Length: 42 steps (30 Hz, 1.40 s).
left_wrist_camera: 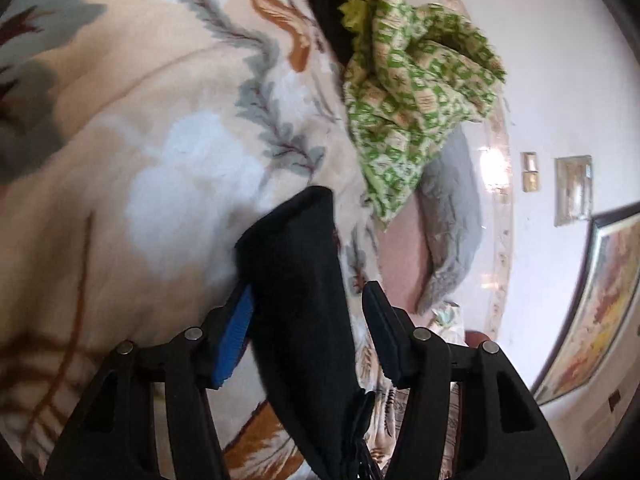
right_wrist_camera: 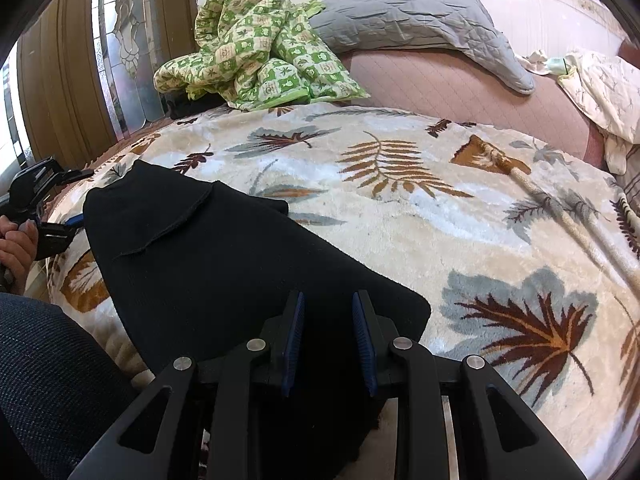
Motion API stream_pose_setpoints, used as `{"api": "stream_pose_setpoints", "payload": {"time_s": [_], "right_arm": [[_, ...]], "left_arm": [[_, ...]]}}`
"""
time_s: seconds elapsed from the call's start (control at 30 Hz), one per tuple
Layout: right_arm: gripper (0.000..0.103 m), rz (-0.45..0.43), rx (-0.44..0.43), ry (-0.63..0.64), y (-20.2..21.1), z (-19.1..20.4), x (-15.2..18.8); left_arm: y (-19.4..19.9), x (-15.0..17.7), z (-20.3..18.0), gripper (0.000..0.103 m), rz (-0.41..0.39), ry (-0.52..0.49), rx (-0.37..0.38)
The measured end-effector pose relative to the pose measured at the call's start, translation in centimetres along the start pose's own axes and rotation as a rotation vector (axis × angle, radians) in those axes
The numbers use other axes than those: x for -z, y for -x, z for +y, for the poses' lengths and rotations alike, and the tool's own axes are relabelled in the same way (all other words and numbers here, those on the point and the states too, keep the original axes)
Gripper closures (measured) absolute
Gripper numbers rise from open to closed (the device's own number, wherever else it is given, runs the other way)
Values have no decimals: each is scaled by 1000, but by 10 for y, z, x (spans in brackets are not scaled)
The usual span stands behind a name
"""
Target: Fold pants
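Observation:
Black pants (right_wrist_camera: 224, 264) lie folded on a cream leaf-print blanket (right_wrist_camera: 460, 208). In the right wrist view my right gripper (right_wrist_camera: 328, 300) hovers over the near right part of the pants, jaws open a little, nothing between them. My left gripper (right_wrist_camera: 66, 222) shows at the far left edge of the pants, held by a hand. In the left wrist view a fold of the black pants (left_wrist_camera: 300, 280) runs up between the open jaws of my left gripper (left_wrist_camera: 308, 292), whose pads do not close on the cloth.
A green checked quilt (right_wrist_camera: 256, 60) is heaped at the back of the bed, also in the left wrist view (left_wrist_camera: 412, 92). A grey pillow (right_wrist_camera: 420, 20) and pale bedding (right_wrist_camera: 600, 84) lie behind. Wooden panels (right_wrist_camera: 60, 92) stand left. My denim-clad leg (right_wrist_camera: 48, 380) is at bottom left.

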State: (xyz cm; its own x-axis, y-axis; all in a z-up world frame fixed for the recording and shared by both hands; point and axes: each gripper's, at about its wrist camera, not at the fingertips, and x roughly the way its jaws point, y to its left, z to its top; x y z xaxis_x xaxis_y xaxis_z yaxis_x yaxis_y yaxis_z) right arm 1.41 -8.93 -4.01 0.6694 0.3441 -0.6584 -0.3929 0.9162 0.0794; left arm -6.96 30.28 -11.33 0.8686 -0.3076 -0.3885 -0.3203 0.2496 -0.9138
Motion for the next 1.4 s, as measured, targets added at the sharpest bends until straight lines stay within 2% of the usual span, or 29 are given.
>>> {"api": "stream_pose_setpoints", "payload": {"time_s": [0.1,0.17,0.23,0.3,0.4,0.47,0.53,0.57,0.67,0.77,0.9,1.1,1.17,1.23,1.27,1.3,1.4], "right_arm": [[77,-1,2,3,1,0,0],[77,-2,3,5,0,0,0],[77,-2,3,5,0,0,0],[77,-2,3,5,0,1,0],[77,-3,6,10,1,1,0],[77,-3,10,16,1,1,0],[77,-3,11,19,1,1,0],[77,-2,11,19,1,1,0],[77,-2,14,23,1,2,0],[77,-2,15,26,0,2,0],[77,-2,14,26,0,1,0],[77,-2,15,27,0,2,0],[77,-2,16,28,0,3,1],[77,-3,15,27,0,2,1],[77,-3,16,28,0,3,1],[77,-3,16,28,0,3,1],[77,-3,15,27,0,3,1]], "left_arm": [[-9,0,-6,47,21,-21,-68],[-13,-1,-10,38,24,-15,-73],[-16,-2,-14,23,23,-14,-63],[-20,-2,-18,20,8,-21,-72],[-22,-1,-21,20,-23,-43,-76],[-17,1,-20,22,-31,-46,-47],[-8,1,-13,42,-29,-22,21],[-4,1,-10,46,-24,-12,52],[7,2,-8,48,-14,-29,133],[7,3,-11,48,-6,-49,155],[-7,3,-4,48,8,-55,90],[-8,11,-14,48,5,-123,49],[-8,13,-16,56,-6,-149,10],[-8,15,-16,80,-30,-176,-81],[-8,15,-14,81,-35,-182,-96],[-8,16,-14,86,-44,-198,-117],[-10,26,-29,91,-90,-364,-216]]}}
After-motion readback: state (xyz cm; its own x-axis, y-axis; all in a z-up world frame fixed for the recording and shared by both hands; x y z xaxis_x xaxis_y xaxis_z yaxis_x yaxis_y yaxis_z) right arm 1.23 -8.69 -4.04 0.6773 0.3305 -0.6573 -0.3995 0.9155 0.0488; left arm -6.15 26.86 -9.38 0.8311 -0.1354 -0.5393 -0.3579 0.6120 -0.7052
